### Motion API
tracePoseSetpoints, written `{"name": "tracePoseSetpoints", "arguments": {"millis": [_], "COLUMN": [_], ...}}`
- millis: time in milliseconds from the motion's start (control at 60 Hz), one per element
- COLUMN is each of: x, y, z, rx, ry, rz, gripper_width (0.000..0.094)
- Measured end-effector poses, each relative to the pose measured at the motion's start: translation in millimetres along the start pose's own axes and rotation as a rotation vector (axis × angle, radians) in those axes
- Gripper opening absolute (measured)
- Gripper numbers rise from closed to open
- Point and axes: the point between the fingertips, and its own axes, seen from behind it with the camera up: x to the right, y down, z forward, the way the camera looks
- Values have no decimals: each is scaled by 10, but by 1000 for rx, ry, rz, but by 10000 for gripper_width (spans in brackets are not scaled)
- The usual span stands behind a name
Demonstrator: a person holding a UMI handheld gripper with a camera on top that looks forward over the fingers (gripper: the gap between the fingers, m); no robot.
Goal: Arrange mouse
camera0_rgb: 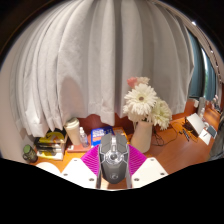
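Note:
A grey computer mouse [113,160] with a scroll wheel sits between my two fingers, lifted above the desk. Both magenta pads [92,160] press against its sides, so my gripper [113,165] is shut on it. The mouse points forward, toward a white vase of flowers. Its underside and the desk right below it are hidden.
A white vase [142,135] holding white and yellow flowers [143,99] stands just ahead to the right. Jars and bottles [73,133] and a blue box [99,136] crowd the wooden desk [170,139] to the left. White curtains [100,60] hang behind. A laptop [197,127] lies far right.

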Motion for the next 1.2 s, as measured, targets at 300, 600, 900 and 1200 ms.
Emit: {"name": "tracePoseSetpoints", "arguments": {"millis": [300,600,900,1200], "x": [-2223,-3607,-3793,-3816], "y": [-635,1457,2464,2472], "z": [-249,466,650,705], "rx": [104,-212,-337,-358], "ry": [-194,-271,-278,-262], "rz": [-30,-81,-129,-103], "gripper_width": [351,341,342,525]}}
